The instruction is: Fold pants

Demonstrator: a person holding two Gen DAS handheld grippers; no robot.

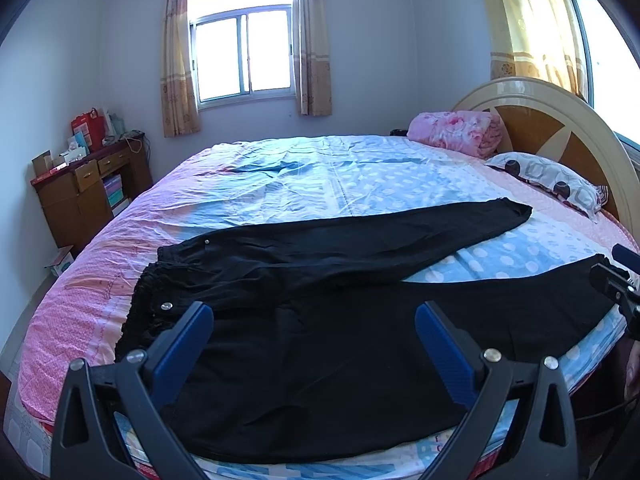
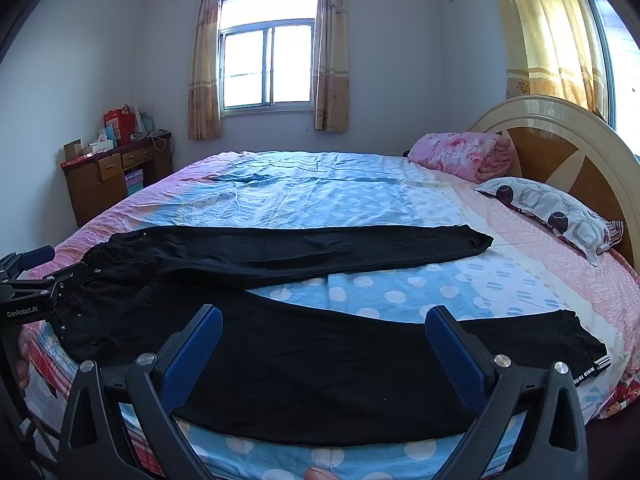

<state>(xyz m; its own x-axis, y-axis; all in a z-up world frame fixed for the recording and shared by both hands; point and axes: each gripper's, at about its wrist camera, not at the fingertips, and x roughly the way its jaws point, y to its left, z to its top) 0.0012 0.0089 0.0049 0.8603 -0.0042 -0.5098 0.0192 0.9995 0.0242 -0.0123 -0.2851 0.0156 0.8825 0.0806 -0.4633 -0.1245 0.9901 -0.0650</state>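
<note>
Black pants (image 1: 320, 320) lie flat on the bed, waistband to the left, the two legs spread apart in a V toward the right. They also show in the right wrist view (image 2: 320, 360). My left gripper (image 1: 314, 328) is open and empty, hovering over the hip area near the waistband. My right gripper (image 2: 324, 332) is open and empty, hovering over the near leg. The near leg's cuff (image 2: 584, 344) has a white-striped label. Each gripper shows at the edge of the other's view: the right one (image 1: 616, 284) and the left one (image 2: 36, 280).
The bed (image 1: 100, 272) has a pink and blue dotted sheet. A folded pink blanket (image 1: 460, 132) and a patterned pillow (image 1: 552, 180) lie by the wooden headboard (image 1: 560, 128). A cluttered wooden desk (image 1: 88, 184) stands at the left wall.
</note>
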